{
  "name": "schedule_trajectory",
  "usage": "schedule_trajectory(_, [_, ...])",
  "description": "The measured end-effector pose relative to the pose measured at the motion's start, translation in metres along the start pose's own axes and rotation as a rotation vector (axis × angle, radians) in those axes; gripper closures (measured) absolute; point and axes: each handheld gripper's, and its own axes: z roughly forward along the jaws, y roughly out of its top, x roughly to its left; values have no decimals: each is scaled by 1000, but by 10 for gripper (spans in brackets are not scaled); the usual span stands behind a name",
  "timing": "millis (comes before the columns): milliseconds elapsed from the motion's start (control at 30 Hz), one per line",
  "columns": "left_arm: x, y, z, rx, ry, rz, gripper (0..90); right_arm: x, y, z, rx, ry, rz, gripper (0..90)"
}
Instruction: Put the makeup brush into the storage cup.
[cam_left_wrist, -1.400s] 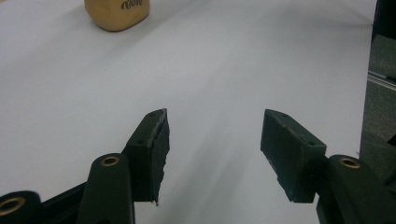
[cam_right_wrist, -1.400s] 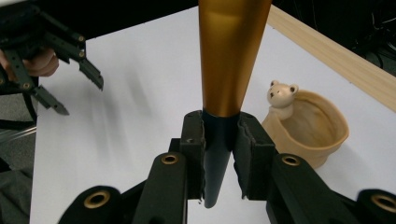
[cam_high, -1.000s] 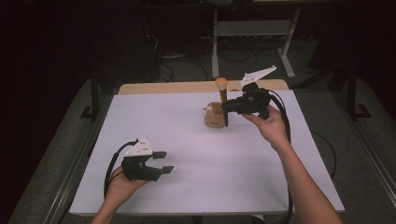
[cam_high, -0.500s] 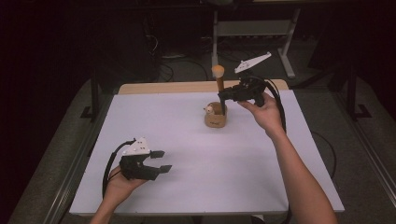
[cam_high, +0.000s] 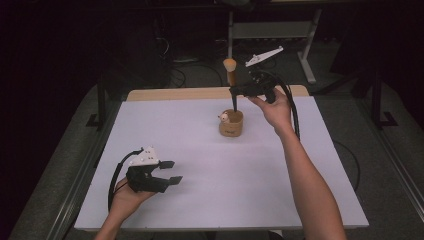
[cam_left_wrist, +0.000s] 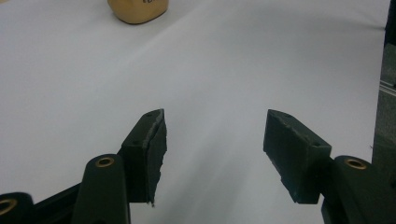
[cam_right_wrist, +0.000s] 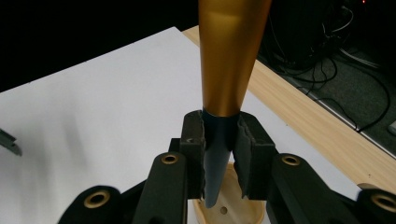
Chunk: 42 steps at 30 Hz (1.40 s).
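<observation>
1. White table cover (cam_high: 200, 150) on wood top, dark room, cables at 12 o'clock.
2. Right gripper (cam_high: 234, 90) clamped on brush (cam_high: 230, 67), held upright above wooden holder (cam_high: 231, 124), table's 1 o'clock.
3. Left gripper (cam_high: 172, 172) jaws apart, empty, 7 o'clock.

Both forearms are bare, with no sleeves in the high view. Each tool (cam_high: 169, 171) is black, topped by a pale three-cornered plate (cam_high: 145, 157) and trailing a black cable (cam_high: 114, 177). Its arms carry brass-ringed holes (cam_left_wrist: 104, 162) and end in black, rough-edged pads (cam_left_wrist: 152, 151).
</observation>
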Motion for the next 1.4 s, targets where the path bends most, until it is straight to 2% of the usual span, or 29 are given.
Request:
schedule_trajectory(233, [0,-1,-1,-3,1,-5,388,-11,-8,15,30,-23,48,735])
schedule_trajectory(267, [0,-1,-1,-1,1,-7,388,-13,-9,16,29,-24,37,735])
schedule_trajectory(500, [0,-2,-2,-6,2,-13,387,-17,-12,24,48,-39,68,735])
schedule_trajectory(633, [1,-2,-2,-5,1,-10,386,-21,-16,28,46,-42,67,735])
schedule_trajectory(667, [1,-2,-2,-6,0,-9,386,-20,-16,28,50,-42,86,735])
schedule_trajectory(700, [0,-2,-2,-7,0,-11,386,-21,-17,29,49,-44,71,735])
schedule_trajectory(800, [0,-2,-2,-5,1,-14,386,-21,-18,31,53,-43,91,734])
schedule_trajectory(1133, [2,-2,-4,8,4,10,384,-20,-24,40,67,-46,97,735])
schedule_trajectory(1300, [1,-2,-4,-1,4,-1,384,-21,-27,44,77,-48,114,735])
schedule_trajectory(1333, [0,-2,-4,-13,1,-15,384,-21,-27,44,75,-50,113,734])
schedule_trajectory(1367, [1,-2,-4,-10,2,-2,383,-21,-29,44,70,-59,104,734])
schedule_trajectory(1400, [0,-2,-4,-11,1,-8,383,-21,-30,45,70,-58,124,735])
